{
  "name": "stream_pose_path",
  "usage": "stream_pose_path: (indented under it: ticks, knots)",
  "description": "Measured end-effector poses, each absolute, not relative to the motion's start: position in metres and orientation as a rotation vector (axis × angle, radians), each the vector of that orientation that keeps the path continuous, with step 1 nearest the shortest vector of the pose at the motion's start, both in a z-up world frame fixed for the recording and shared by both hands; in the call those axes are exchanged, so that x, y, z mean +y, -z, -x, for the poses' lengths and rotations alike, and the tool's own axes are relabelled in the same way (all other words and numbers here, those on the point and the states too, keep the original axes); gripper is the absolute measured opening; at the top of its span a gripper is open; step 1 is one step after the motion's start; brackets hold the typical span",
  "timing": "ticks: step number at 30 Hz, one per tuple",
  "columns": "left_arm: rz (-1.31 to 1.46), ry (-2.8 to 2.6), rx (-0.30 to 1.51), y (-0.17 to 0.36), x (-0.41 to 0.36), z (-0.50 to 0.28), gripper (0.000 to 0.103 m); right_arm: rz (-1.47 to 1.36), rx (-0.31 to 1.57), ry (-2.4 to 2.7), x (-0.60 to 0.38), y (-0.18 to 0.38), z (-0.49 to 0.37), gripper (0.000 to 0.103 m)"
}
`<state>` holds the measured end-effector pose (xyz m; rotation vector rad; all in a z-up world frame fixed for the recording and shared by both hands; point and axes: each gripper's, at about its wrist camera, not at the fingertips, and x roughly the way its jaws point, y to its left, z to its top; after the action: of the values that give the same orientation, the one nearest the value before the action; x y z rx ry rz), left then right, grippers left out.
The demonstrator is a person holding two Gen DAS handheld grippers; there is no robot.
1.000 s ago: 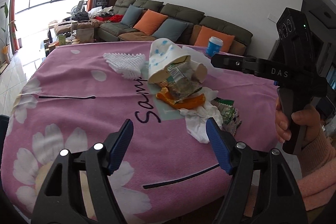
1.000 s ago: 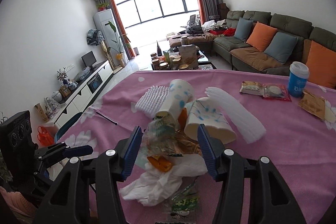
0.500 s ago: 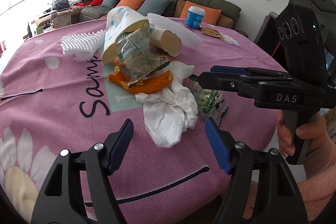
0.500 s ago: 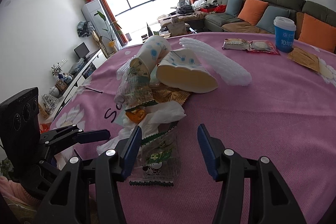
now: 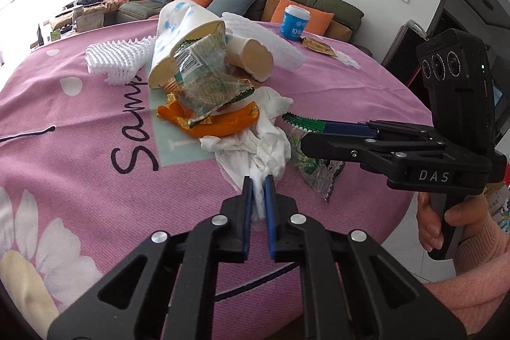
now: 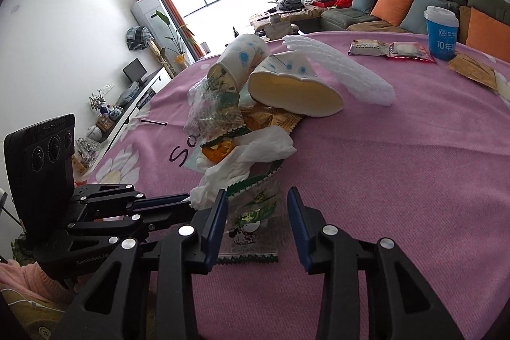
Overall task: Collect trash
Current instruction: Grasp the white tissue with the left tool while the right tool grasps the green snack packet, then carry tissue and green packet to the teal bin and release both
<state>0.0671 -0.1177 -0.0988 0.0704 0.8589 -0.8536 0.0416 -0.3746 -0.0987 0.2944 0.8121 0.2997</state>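
While the heap of rubbish lay untouched near the middle of the worktop (image 5: pixel 79 148), which was covered in a pink flower-printed cloth, the left tongs (image 5: pixel 256 180) had just been closing and were pinched narrow on the near tail of a crumpled white paper tissue (image 5: pixel 255 148). The right tongs (image 6: pixel 256 203) had also just been closing, and a clear plastic snack wrapper with a green zigzag edge (image 6: pixel 255 212) stood between them. The left blue pad looked to be touching the wrapper, but a gap showed beside the right pad, so I judged the grip was not yet made.

As for progress, the job looked barely begun. Nothing had visibly left the worktop, and no bin or bag showed in either view. Behind the tissue the pile held two tipped white paper cups with blue dots (image 5: pixel 185 31), a crinkled green-printed plastic wrapper (image 5: pixel 207 75) spilling from one of them, a torn orange foil scrap (image 5: pixel 220 123), and two white foam net sleeves (image 5: pixel 114 59), one on each side.

Further back a blue cup with a white lid (image 6: pixel 441 31) stood upright beside some sealed snack packets (image 6: pixel 389 48). Whether those counted as trash could not be told.

So the first two pieces were just being taken, and the cups, wrappers, foil and foam were all left to collect.
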Motion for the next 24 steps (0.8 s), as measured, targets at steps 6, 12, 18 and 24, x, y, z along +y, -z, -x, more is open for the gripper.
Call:
stream_pose_path:
  ticks: [6,12,18,24]
  knots:
    - [-0.068,0.872,0.824,0.091,-0.105,-0.056,0.005,-0.279,0.801,-0.315,-0.371,0.095,-0.038,0.020]
    - [-0.055,0.866,0.805,0.084,-0.076,-0.041,0.005,-0.290,0.783,-0.312,-0.376,0.089,-0.033,0.018]
    - [-0.038,0.845,0.777,0.077,-0.043,-0.027,0.005,-0.281,0.764,-0.319,-0.374,0.081,-0.031,0.018]
    - [-0.026,0.782,0.734,0.064,-0.009,-0.020,0.005,-0.267,0.756,-0.346,-0.362,0.076,-0.033,0.018]
